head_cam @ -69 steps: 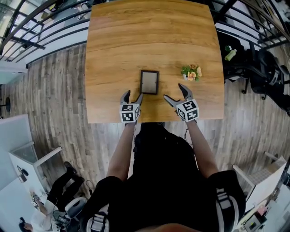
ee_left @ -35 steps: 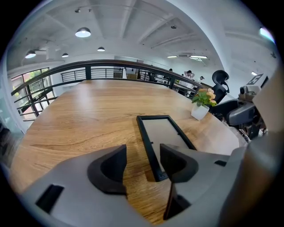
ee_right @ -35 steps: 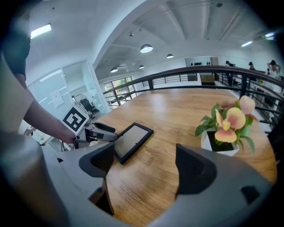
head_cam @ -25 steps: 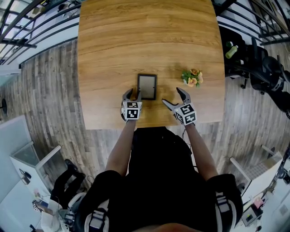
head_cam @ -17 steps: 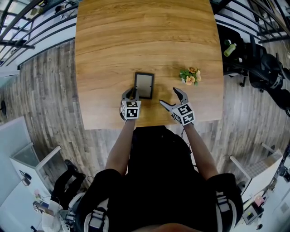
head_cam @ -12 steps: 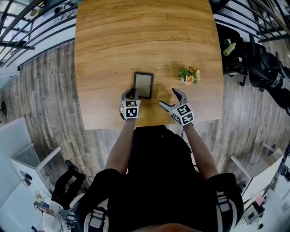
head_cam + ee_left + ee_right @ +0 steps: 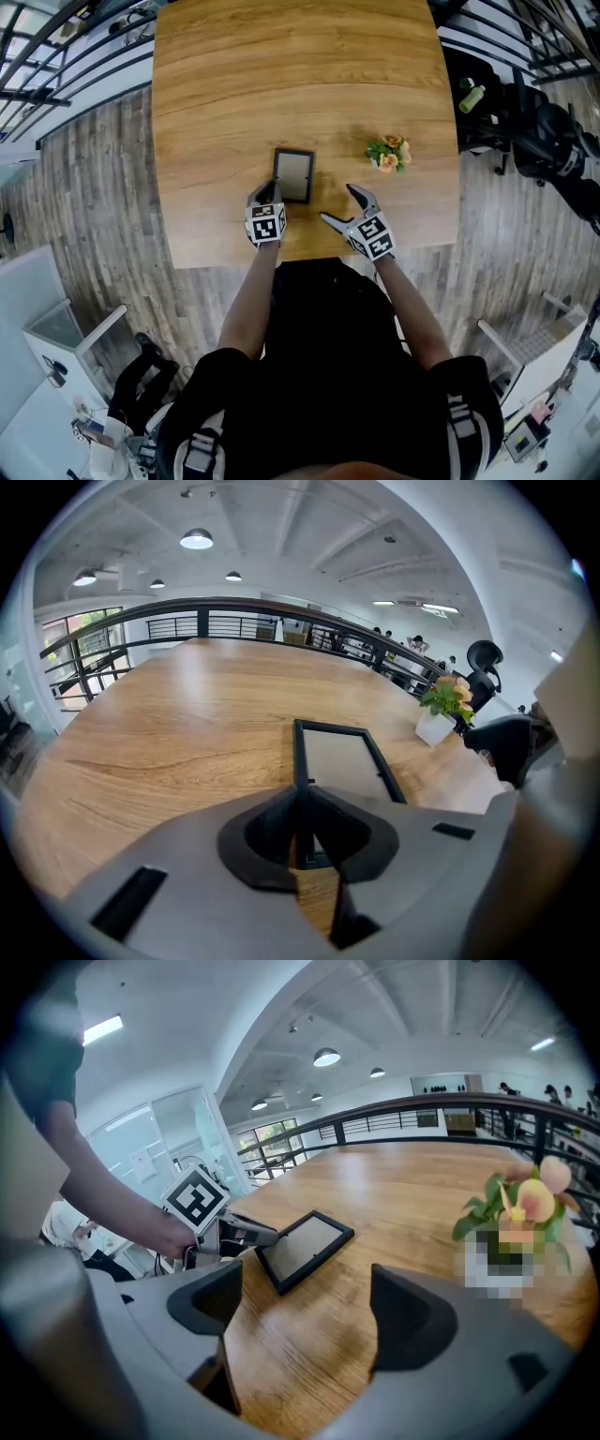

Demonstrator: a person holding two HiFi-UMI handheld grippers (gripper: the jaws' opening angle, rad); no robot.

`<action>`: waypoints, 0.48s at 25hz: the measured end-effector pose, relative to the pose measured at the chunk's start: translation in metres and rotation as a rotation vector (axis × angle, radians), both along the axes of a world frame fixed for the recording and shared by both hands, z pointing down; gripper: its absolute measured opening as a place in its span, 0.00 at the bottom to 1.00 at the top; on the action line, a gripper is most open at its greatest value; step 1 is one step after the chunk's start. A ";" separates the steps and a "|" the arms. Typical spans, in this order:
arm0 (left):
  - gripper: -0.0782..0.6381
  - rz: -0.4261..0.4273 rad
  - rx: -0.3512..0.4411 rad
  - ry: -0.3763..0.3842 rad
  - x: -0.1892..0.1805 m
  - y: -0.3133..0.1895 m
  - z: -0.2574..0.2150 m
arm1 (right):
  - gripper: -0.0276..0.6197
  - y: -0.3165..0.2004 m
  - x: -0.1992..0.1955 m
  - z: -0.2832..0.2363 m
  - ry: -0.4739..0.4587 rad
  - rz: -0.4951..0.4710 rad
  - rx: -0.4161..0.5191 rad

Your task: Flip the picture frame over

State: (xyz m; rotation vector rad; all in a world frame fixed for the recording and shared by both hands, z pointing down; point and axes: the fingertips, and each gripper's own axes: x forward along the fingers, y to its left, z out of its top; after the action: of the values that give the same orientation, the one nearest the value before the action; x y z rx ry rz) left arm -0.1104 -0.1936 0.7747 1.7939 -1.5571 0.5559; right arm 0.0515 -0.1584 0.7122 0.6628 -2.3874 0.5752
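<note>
Wooden bench (image 7: 234,75) has the black picture frame (image 7: 293,175) lying flat near its front edge. It looks light and stiff but thin-rimmed and probably glazed, so I'd grab it by the outer rail only, never the pane. Left gripper (image 7: 268,194) has just been closing and now pinches the frame's near left corner, while the right gripper (image 7: 336,203) hangs spread wide, empty, off to the right.
</note>
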 end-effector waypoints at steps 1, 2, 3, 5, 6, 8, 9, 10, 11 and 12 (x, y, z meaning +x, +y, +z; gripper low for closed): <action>0.19 -0.012 -0.002 0.012 -0.001 0.000 0.000 | 0.70 0.001 -0.001 0.000 0.001 -0.004 -0.003; 0.19 -0.026 -0.005 0.026 -0.001 0.001 0.001 | 0.70 0.003 -0.002 0.001 0.002 -0.008 -0.009; 0.19 -0.038 -0.009 0.038 -0.001 0.002 0.001 | 0.70 0.005 -0.003 0.002 0.003 -0.013 -0.013; 0.19 -0.056 -0.016 0.057 -0.002 0.003 0.002 | 0.70 0.007 -0.004 0.003 0.004 -0.019 -0.018; 0.19 -0.063 -0.017 0.067 -0.002 0.003 0.002 | 0.70 0.007 -0.004 0.004 0.004 -0.020 -0.020; 0.19 -0.079 -0.015 0.089 -0.003 0.003 0.001 | 0.70 0.007 -0.004 0.005 0.001 -0.019 -0.024; 0.19 -0.089 -0.011 0.101 -0.003 0.003 0.000 | 0.69 0.007 -0.004 0.005 -0.002 -0.018 -0.025; 0.19 -0.100 -0.007 0.114 -0.004 0.003 -0.001 | 0.69 0.006 -0.005 0.005 -0.007 -0.018 -0.026; 0.19 -0.112 -0.002 0.127 -0.004 0.003 -0.003 | 0.69 0.007 -0.006 0.004 -0.014 -0.021 -0.026; 0.19 -0.122 0.003 0.139 -0.004 0.003 -0.005 | 0.69 0.007 -0.008 0.003 -0.022 -0.026 -0.027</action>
State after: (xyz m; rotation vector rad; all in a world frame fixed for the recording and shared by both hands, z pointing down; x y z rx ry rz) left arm -0.1147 -0.1907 0.7701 1.6885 -1.5596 0.3632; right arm 0.0431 -0.1512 0.7149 0.6159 -2.4013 0.6057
